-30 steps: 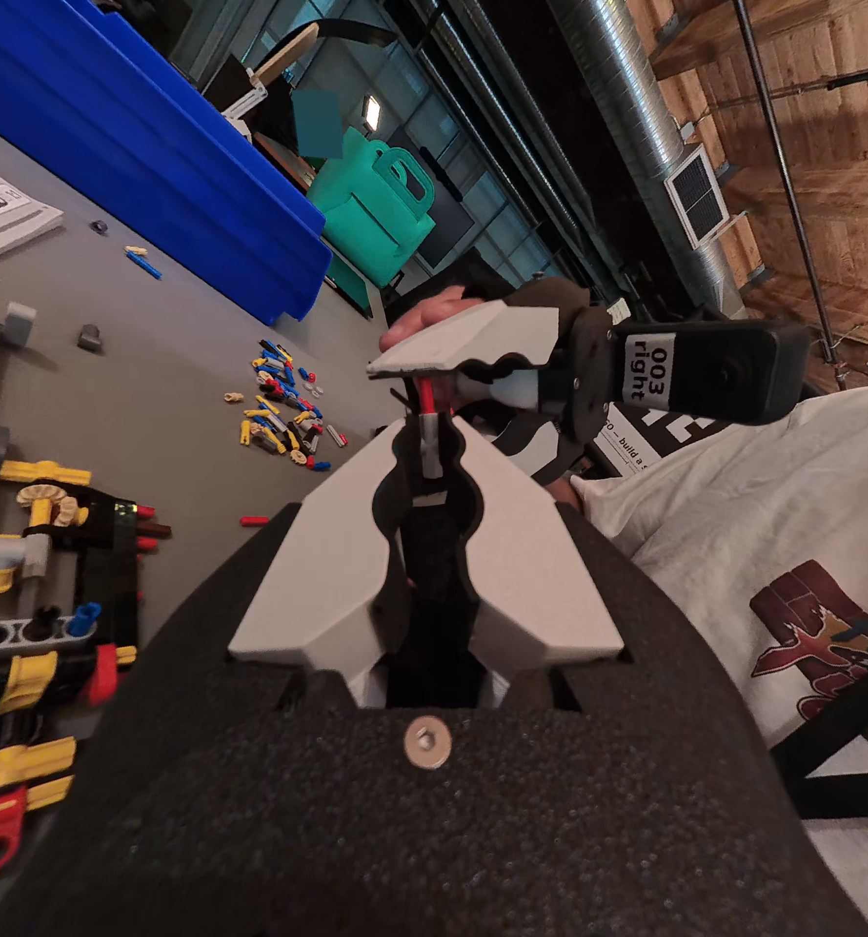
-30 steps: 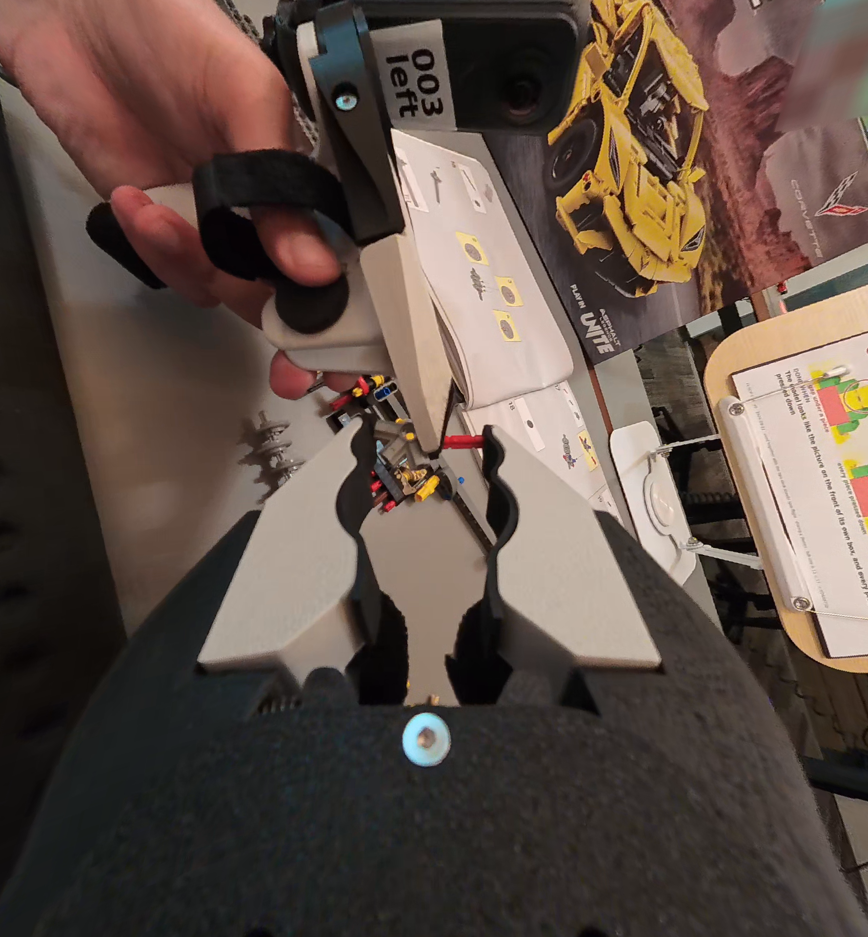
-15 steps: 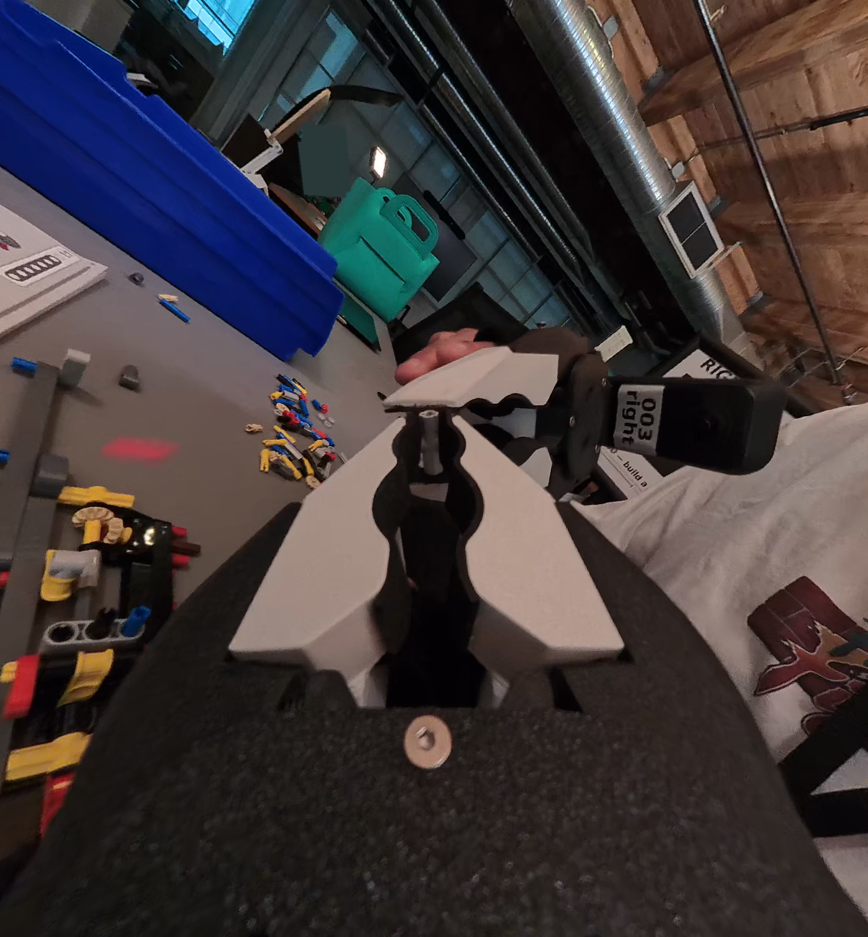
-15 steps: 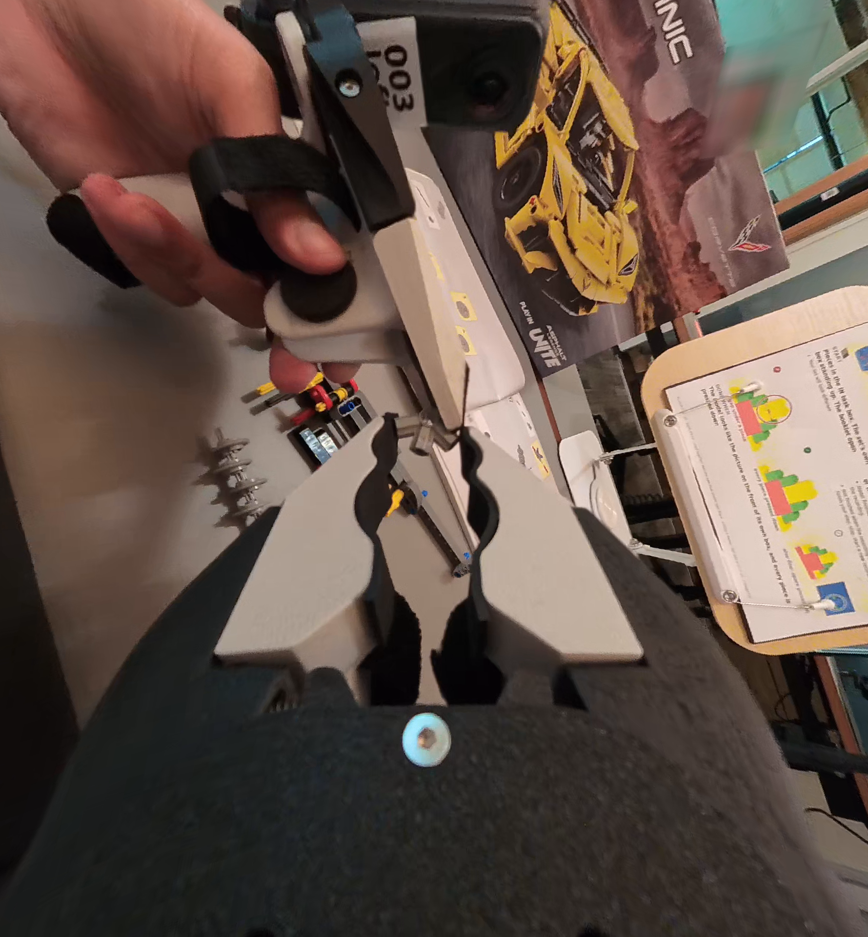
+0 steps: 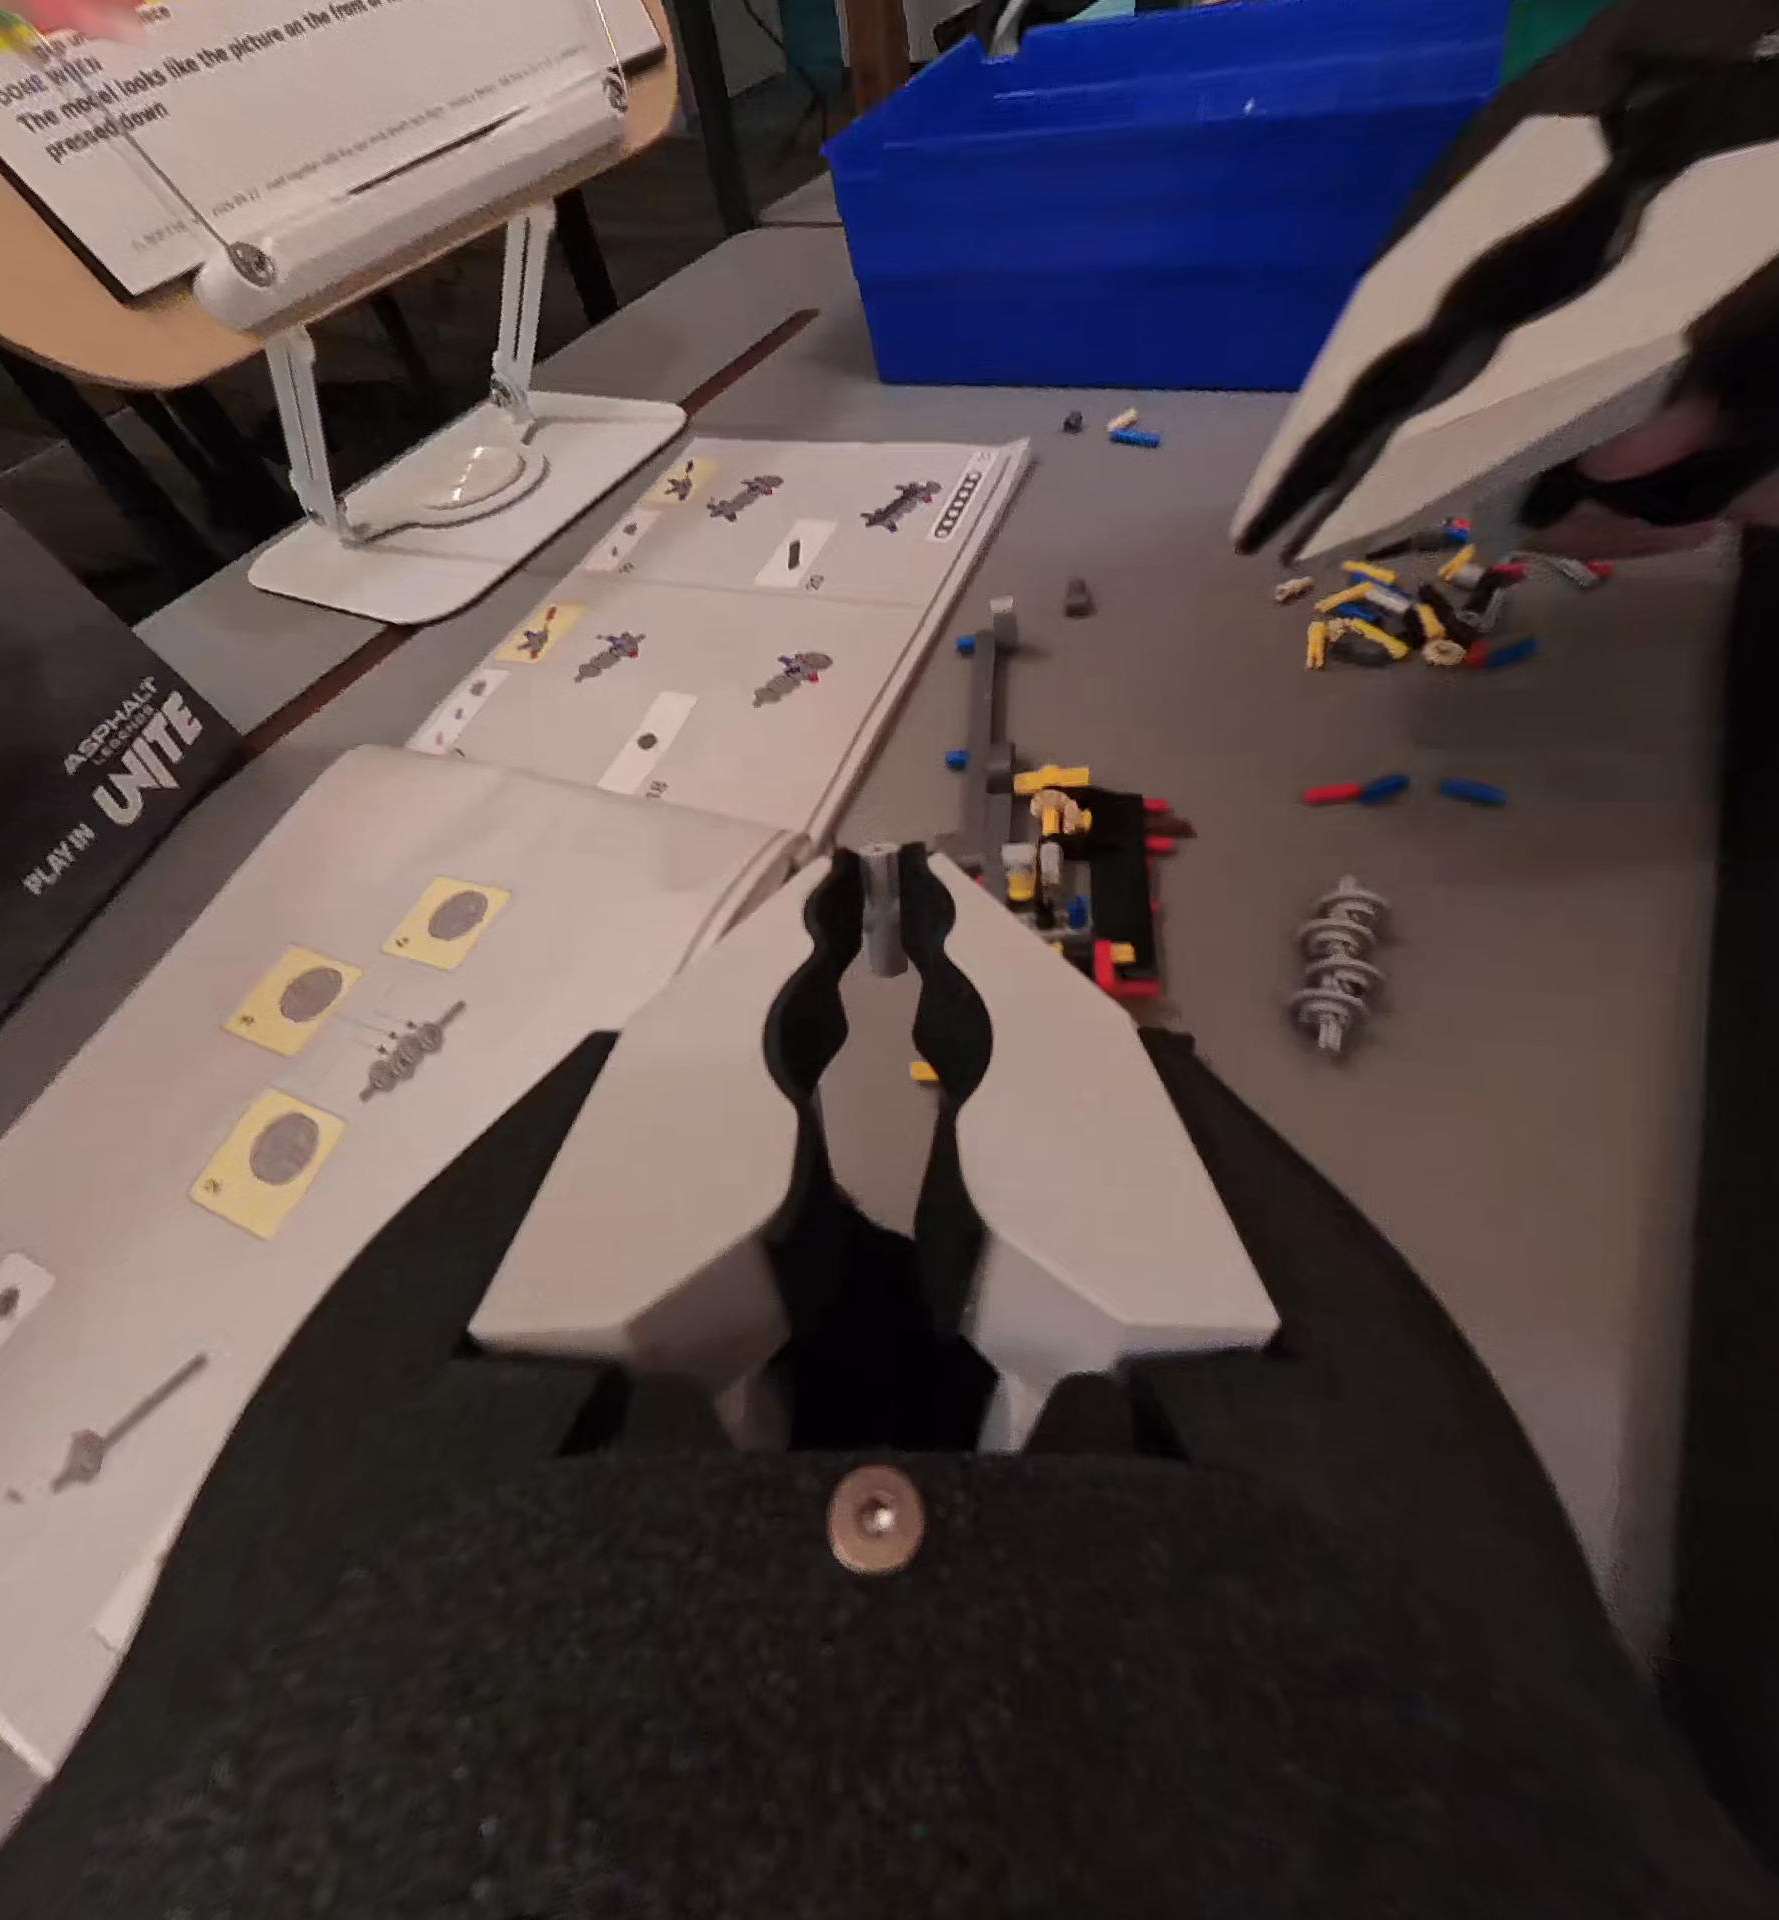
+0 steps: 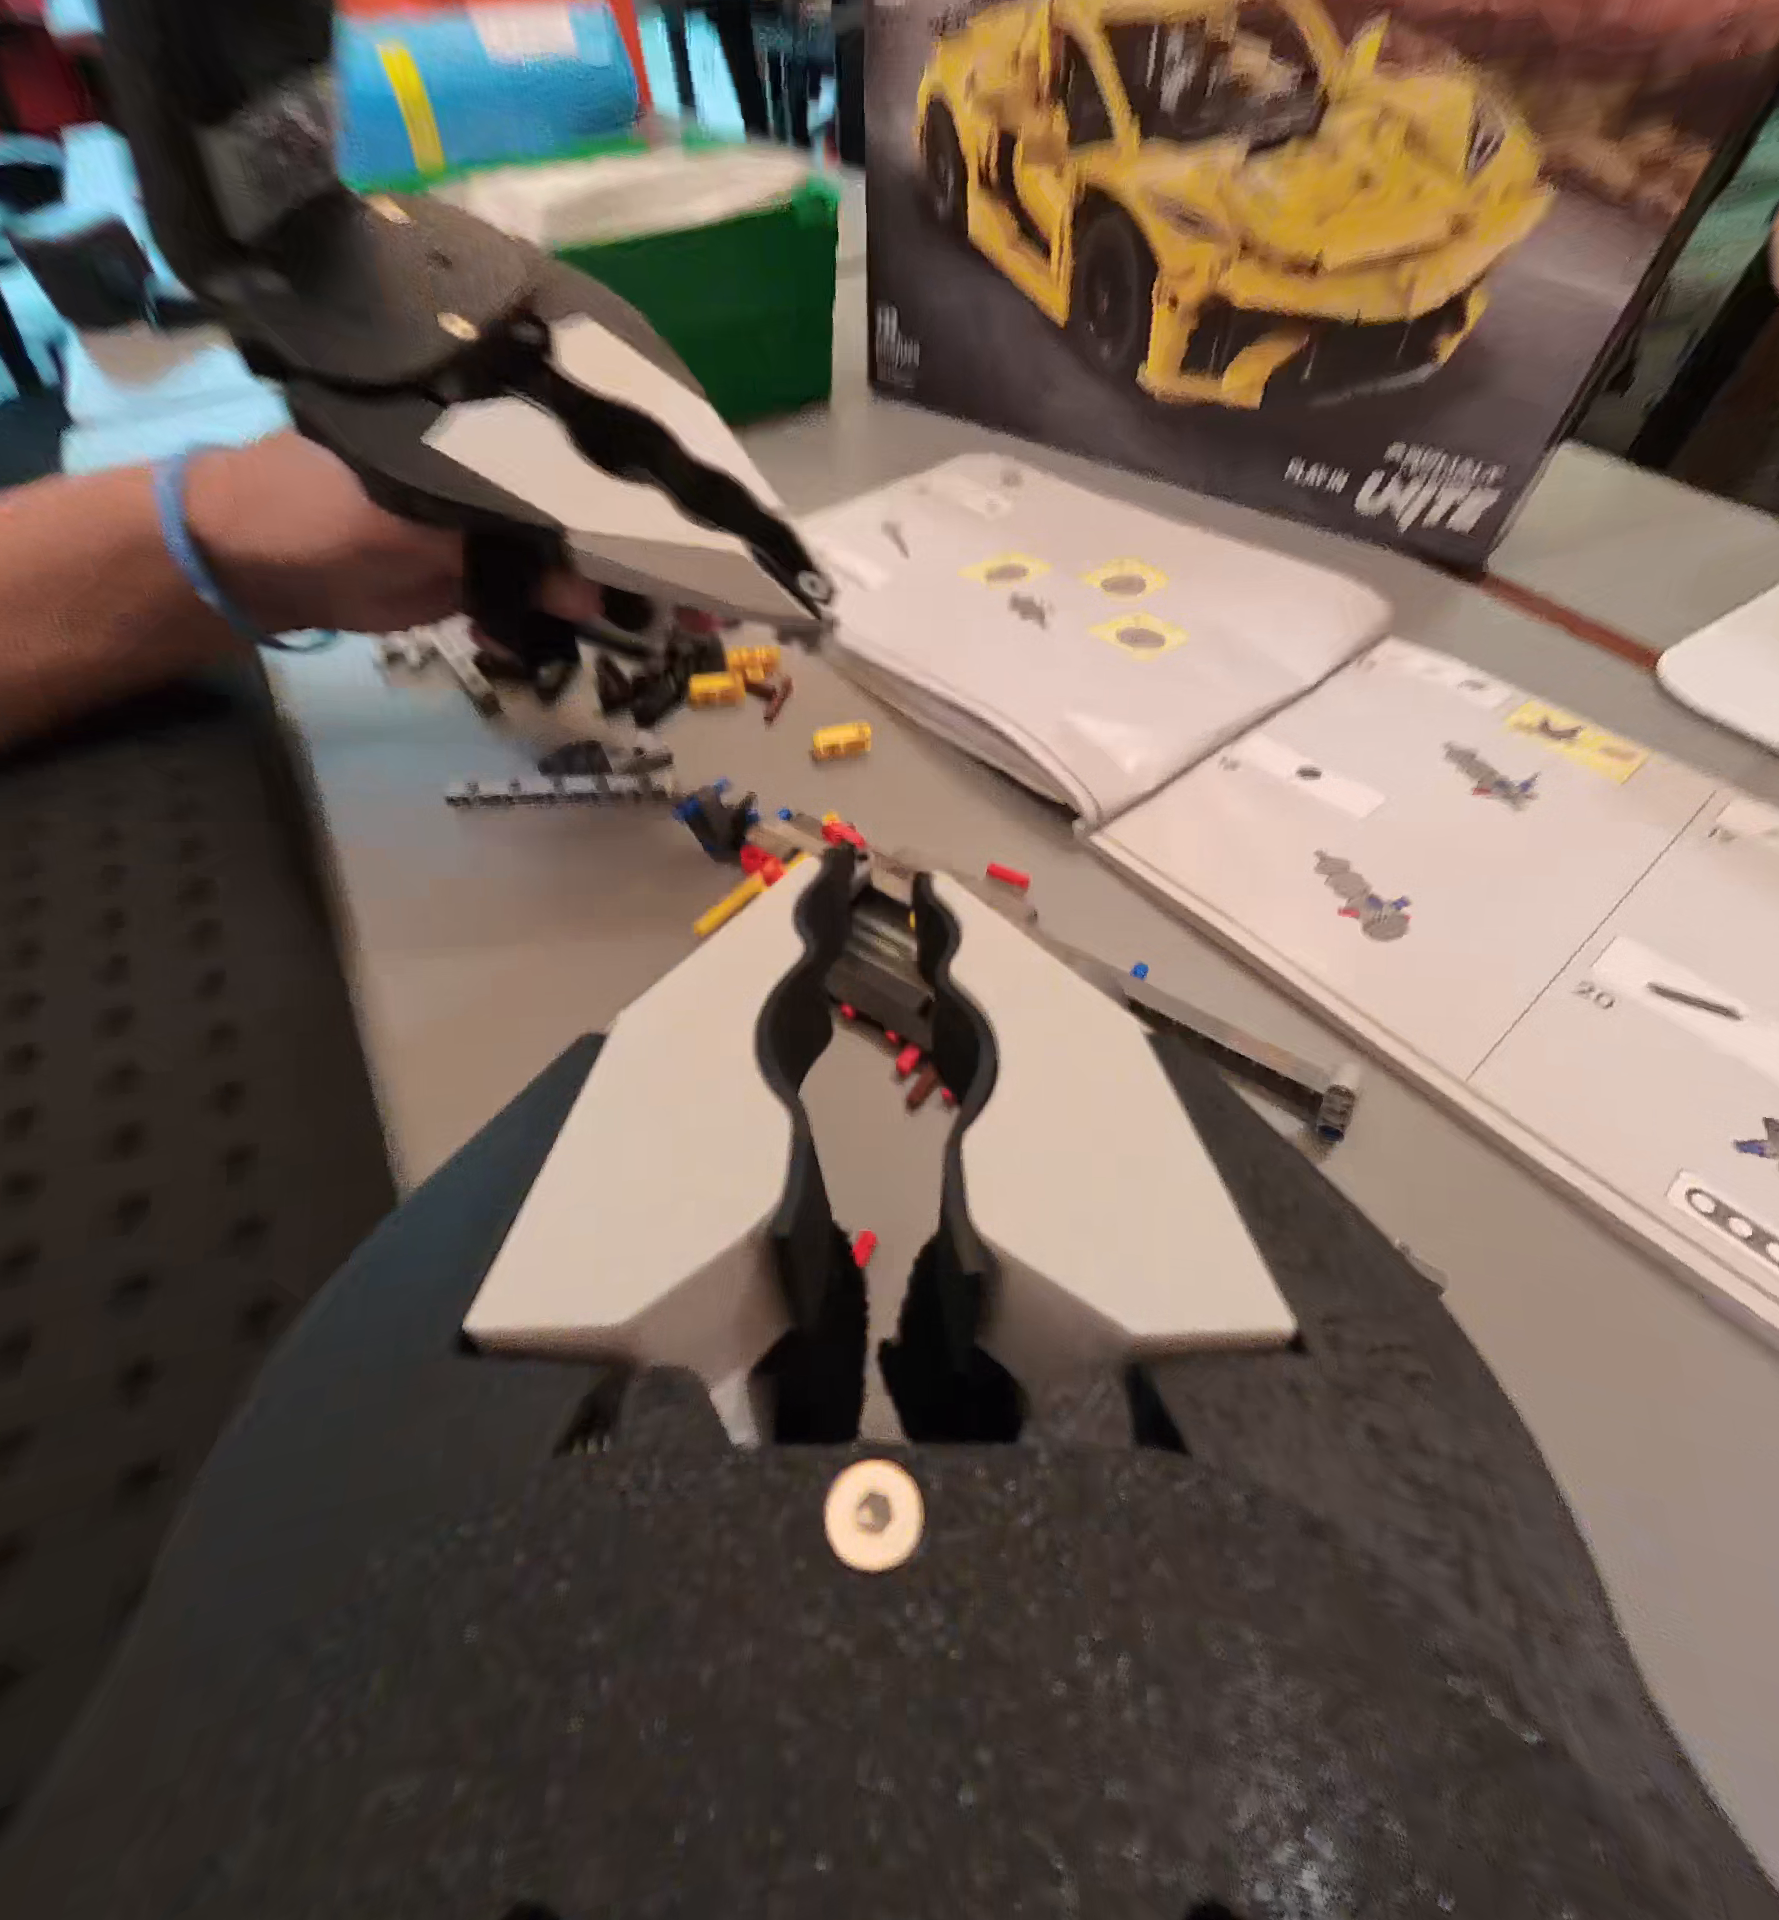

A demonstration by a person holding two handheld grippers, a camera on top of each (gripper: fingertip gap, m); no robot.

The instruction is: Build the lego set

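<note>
Left wrist view shows my left gripper point(image 5: 883, 868) nearly closed, pinching a small grey connector piece point(image 5: 883, 906) upright between its tips, held above the grey worktop point(image 5: 1487, 1195) just beside the open instruction booklet point(image 5: 656, 665). Just beyond the tips lies the partly built black, yellow and grey assembly point(image 5: 1082, 873), with a grey gear shaft point(image 5: 1337, 966) to its right and a scatter of loose pieces point(image 5: 1404, 623) farther back, near the blue bin point(image 5: 1124, 208). My right gripper point(image 6: 877, 878) hangs over the assembly point(image 6: 880, 961) with its fingers a narrow gap apart and nothing between them; the yellow-car box point(image 6: 1228, 239) stands behind the booklet point(image 6: 1072, 644)
</note>
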